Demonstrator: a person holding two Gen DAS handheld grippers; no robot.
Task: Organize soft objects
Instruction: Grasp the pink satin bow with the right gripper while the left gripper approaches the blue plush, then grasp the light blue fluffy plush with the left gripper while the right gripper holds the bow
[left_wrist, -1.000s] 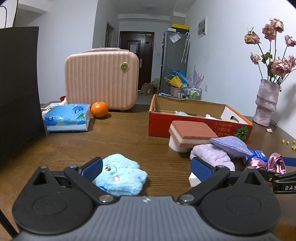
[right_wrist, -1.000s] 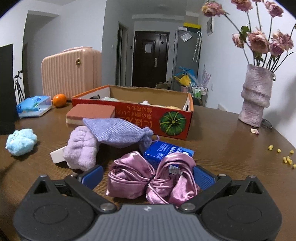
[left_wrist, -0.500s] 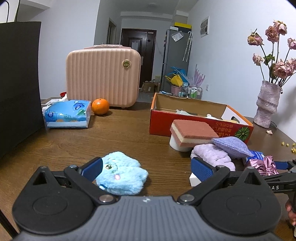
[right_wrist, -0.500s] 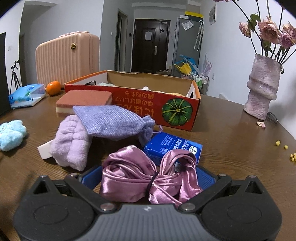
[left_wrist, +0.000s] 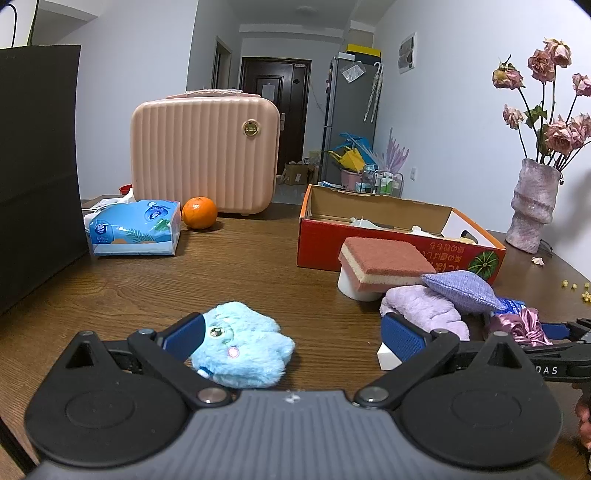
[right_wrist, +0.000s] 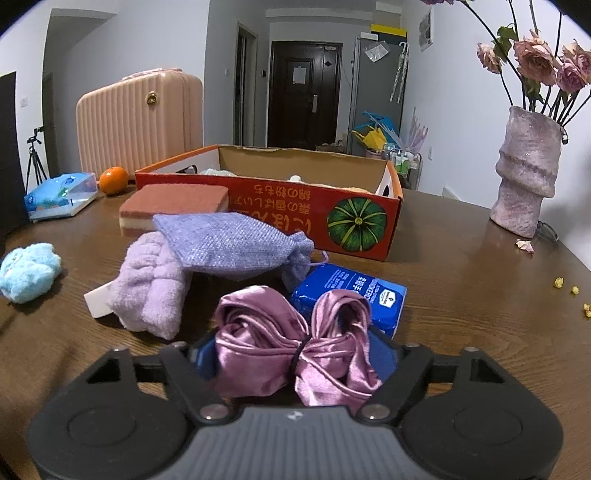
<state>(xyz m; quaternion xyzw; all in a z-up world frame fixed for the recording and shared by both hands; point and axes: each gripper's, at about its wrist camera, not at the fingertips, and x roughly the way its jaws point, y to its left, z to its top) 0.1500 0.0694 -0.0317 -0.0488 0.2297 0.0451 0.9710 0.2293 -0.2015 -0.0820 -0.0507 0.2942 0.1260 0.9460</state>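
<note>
My right gripper (right_wrist: 295, 356) is shut on a pink satin bow (right_wrist: 295, 343) and holds it just above the table; the bow also shows in the left wrist view (left_wrist: 519, 326). My left gripper (left_wrist: 291, 334) is open around a light blue plush toy (left_wrist: 242, 343), which lies by its left finger. The plush also shows in the right wrist view (right_wrist: 27, 271). A lilac fluffy cloth (right_wrist: 151, 286), a purple drawstring pouch (right_wrist: 232, 243) and a red-topped sponge (right_wrist: 173, 203) lie before the open orange box (right_wrist: 273, 210).
A blue packet (right_wrist: 354, 293) lies behind the bow. A pink suitcase (left_wrist: 205, 151), an orange (left_wrist: 199, 212) and a tissue pack (left_wrist: 135, 227) stand at the back left. A vase of dried roses (right_wrist: 524, 177) stands at the right. A black panel (left_wrist: 37, 170) borders the left.
My right gripper closed on the pink satin bow and lifted it slightly. My left gripper stayed open around the blue plush, with only a small shift of view.
</note>
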